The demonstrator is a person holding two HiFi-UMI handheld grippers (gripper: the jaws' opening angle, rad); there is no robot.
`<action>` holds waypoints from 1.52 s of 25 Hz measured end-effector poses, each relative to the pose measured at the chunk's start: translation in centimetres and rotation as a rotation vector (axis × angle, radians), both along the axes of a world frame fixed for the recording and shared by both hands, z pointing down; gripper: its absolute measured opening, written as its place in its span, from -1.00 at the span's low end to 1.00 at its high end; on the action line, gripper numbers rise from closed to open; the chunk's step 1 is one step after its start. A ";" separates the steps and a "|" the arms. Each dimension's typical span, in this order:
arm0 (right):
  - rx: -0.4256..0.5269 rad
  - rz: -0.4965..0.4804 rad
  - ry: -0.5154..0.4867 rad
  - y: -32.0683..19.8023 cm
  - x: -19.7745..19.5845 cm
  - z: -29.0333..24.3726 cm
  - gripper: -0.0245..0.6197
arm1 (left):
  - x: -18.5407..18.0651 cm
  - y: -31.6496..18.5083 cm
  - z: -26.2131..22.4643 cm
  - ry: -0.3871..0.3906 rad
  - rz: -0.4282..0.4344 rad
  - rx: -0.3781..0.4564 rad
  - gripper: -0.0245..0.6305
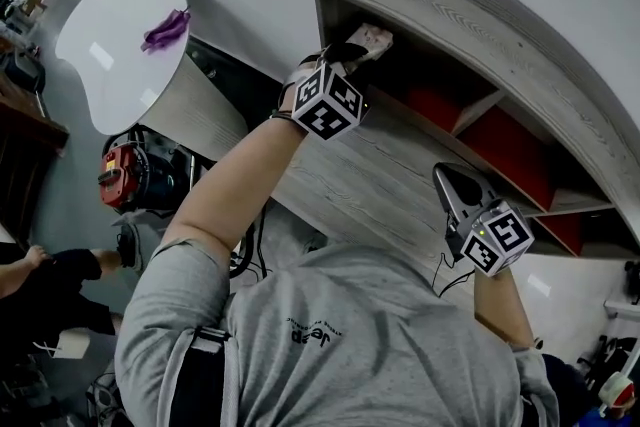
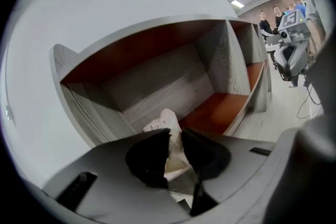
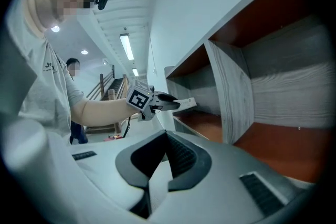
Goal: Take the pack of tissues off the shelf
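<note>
The pack of tissues [image 1: 372,37] is a small pale packet at the left end of the grey wooden shelf [image 1: 480,25]. My left gripper [image 1: 352,51] reaches up to that compartment and is shut on the pack. In the left gripper view the pack [image 2: 164,120] sticks out from between the two dark fingers, with the left gripper [image 2: 176,134] clamped on its near end. The right gripper view shows the pack [image 3: 186,104] held level just outside the shelf's open front. My right gripper [image 1: 455,183] hangs lower, below the shelf's middle, shut and empty [image 3: 167,140].
The shelf has red inner panels and upright dividers [image 3: 233,92]. Below left stand a white round table [image 1: 120,35] with a purple item [image 1: 165,28] and a red machine [image 1: 125,175]. A person [image 1: 40,275] sits at lower left; others stand far off [image 2: 273,16].
</note>
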State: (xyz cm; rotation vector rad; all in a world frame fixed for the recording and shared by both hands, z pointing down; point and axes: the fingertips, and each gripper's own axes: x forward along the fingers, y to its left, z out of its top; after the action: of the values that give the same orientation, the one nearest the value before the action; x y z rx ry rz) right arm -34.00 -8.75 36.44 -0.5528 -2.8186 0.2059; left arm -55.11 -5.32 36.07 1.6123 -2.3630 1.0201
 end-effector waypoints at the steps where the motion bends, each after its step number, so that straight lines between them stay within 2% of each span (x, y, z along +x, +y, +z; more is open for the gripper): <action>1: 0.005 -0.008 0.000 0.5 -0.3 -0.2 -0.85 | 0.3 0.4 -0.4 -0.002 0.005 0.008 -0.62; 12: 0.030 -0.039 -0.017 5.7 -4.2 -1.7 -0.85 | 3.2 6.8 -2.6 -0.014 0.091 0.042 -0.62; 16: 0.024 -0.001 -0.030 7.3 -5.4 -2.0 -0.85 | 4.3 9.4 -2.2 -0.002 0.144 0.037 -0.62; 20: 0.004 0.081 -0.043 8.6 -5.4 -1.6 -0.85 | 5.6 11.2 -1.4 0.014 0.222 0.028 -0.62; 30: -0.040 0.266 -0.013 8.2 -1.3 2.1 -0.85 | 10.0 11.6 3.1 0.047 0.395 -0.041 -0.62; 38: -0.079 0.417 -0.013 4.3 5.5 4.2 -0.85 | 16.9 7.3 5.9 0.075 0.523 -0.073 -0.62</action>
State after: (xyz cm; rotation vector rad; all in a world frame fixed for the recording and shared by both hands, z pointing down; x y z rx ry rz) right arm -28.48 -4.44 40.59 0.0276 -2.9160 0.3942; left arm -38.21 1.98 41.99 2.2534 -1.8666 1.0774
